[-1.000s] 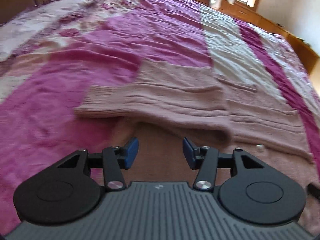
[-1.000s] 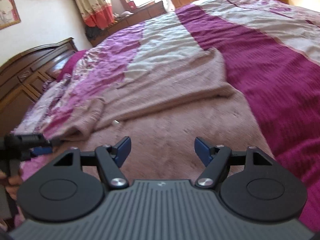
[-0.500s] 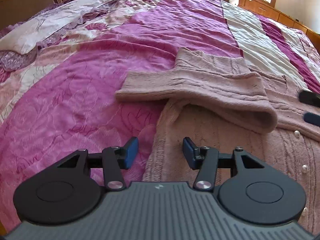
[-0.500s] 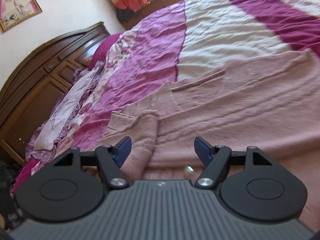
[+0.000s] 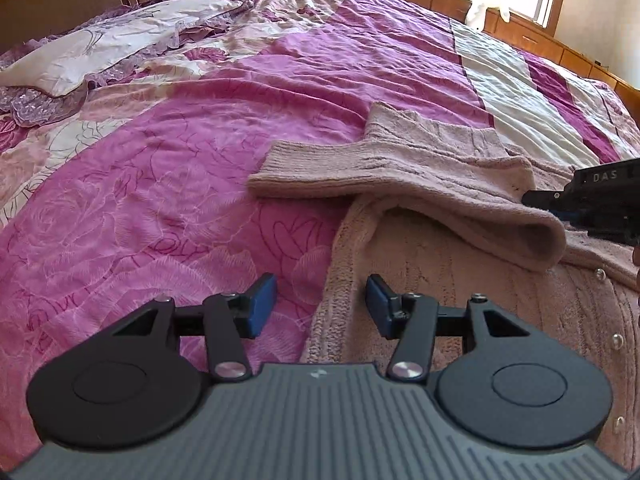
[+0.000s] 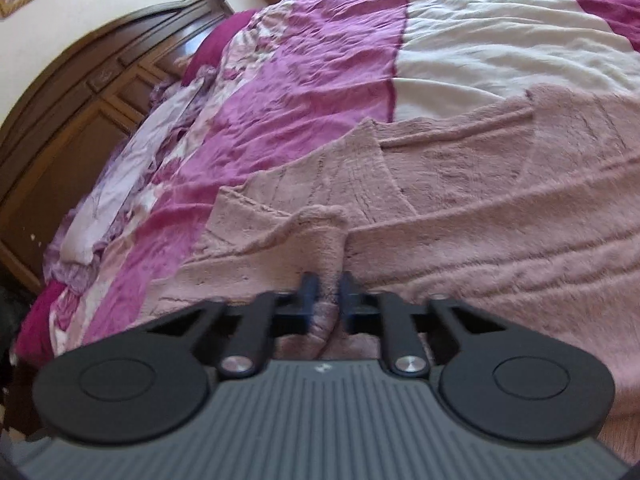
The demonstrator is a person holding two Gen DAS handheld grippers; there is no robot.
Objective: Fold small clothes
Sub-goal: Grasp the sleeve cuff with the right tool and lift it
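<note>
A dusty-pink knit cardigan (image 5: 500, 300) lies flat on the magenta bedspread (image 5: 160, 200), with one sleeve (image 5: 400, 176) folded across its body. My left gripper (image 5: 320, 302) is open just above the cardigan's left edge and holds nothing. In the right wrist view the cardigan (image 6: 500, 208) fills the right half. My right gripper (image 6: 329, 294) is shut on a raised fold of the sleeve (image 6: 320, 228), and pink knit shows between its fingers. The right gripper (image 5: 592, 200) also shows in the left wrist view, at the sleeve's rounded fold.
A white and purple frilled pillow (image 5: 100, 52) lies at the head of the bed. The dark wooden headboard (image 6: 80, 92) stands behind it. A wooden ledge under a window (image 5: 520, 20) runs along the far side. A cream stripe (image 6: 500, 40) crosses the bedspread.
My right gripper moved in over the folded sleeve and went from open to shut on its fold. The left gripper drew back towards the cardigan's left edge and stayed open.
</note>
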